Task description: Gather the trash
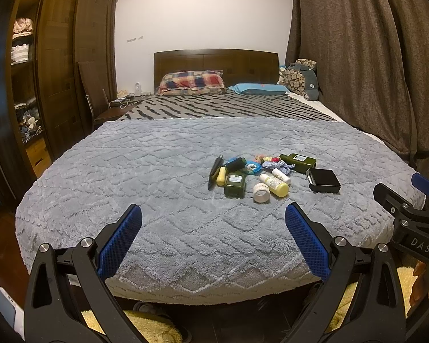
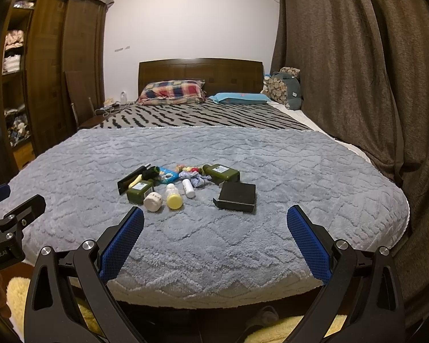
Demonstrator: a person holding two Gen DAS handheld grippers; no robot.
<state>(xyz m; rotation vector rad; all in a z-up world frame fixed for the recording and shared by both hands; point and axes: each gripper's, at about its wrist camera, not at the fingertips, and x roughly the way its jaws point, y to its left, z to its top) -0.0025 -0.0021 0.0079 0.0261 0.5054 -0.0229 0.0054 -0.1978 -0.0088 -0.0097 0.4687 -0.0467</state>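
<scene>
Over the grey blanket (image 1: 163,171), left gripper (image 1: 213,220) and right gripper (image 2: 215,221) gape wide, holding nothing

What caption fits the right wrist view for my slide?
Open right gripper hovers at the foot of a grey blanket, facing scattered bottles and a black box.

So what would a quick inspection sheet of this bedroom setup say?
Surface: grey blanket spread over the bed.
Job's things: pile of green bottles, a yellow-capped bottle, a white jar, a black box.
Clutter: small scraps amid the pile.
Grippers: left gripper and right gripper both open, empty, short of the pile.
Cables: white cord on nightstand.
Surroundings: wardrobe, curtain, pillows.
</scene>
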